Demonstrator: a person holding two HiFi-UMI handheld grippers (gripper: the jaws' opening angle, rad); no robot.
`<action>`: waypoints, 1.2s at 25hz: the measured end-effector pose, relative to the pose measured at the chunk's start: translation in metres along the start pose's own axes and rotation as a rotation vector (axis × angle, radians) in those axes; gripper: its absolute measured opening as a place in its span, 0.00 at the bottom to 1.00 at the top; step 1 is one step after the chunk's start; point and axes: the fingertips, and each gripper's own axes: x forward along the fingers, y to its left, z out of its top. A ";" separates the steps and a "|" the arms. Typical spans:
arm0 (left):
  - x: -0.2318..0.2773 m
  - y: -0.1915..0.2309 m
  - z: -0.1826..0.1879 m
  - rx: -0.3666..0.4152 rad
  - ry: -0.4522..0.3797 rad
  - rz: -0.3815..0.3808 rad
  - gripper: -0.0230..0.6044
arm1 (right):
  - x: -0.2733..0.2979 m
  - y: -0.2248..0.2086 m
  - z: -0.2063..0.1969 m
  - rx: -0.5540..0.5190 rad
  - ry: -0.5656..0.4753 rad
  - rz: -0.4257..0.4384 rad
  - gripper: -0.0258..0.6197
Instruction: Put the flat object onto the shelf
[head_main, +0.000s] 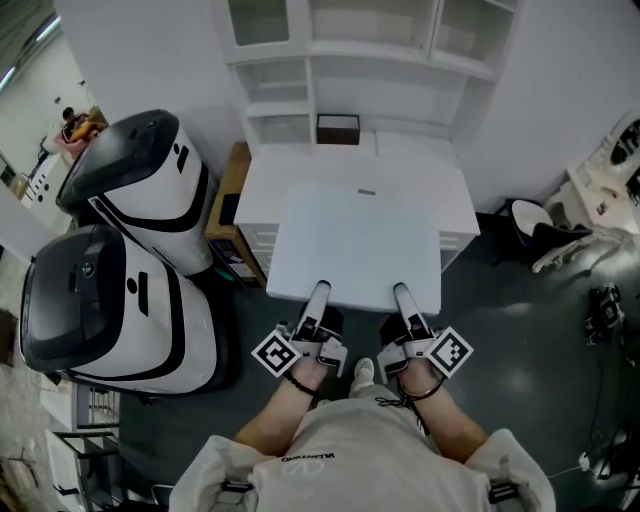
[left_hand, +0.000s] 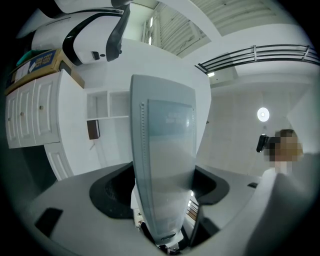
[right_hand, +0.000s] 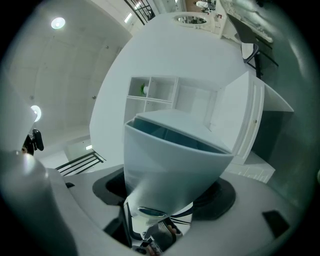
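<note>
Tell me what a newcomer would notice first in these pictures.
A large pale flat panel fills the middle, gripped at its near edge by the left tool and right tool. Beyond it stands a white shelf unit; two bulky white-and-black machines sit at the left.

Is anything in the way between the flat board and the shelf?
Mostly clear. The board hangs just before the shelf. Only a small dark box sits at the shelf's foot, in the middle.
</note>
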 end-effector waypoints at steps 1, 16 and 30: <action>0.009 0.003 -0.001 0.003 0.001 0.000 0.56 | 0.006 -0.002 0.007 0.003 0.001 0.004 0.58; 0.127 0.037 -0.021 0.060 -0.040 -0.001 0.56 | 0.084 -0.033 0.113 0.021 0.060 0.071 0.58; 0.184 0.070 -0.013 0.062 -0.036 0.005 0.56 | 0.134 -0.058 0.149 0.016 0.069 0.061 0.58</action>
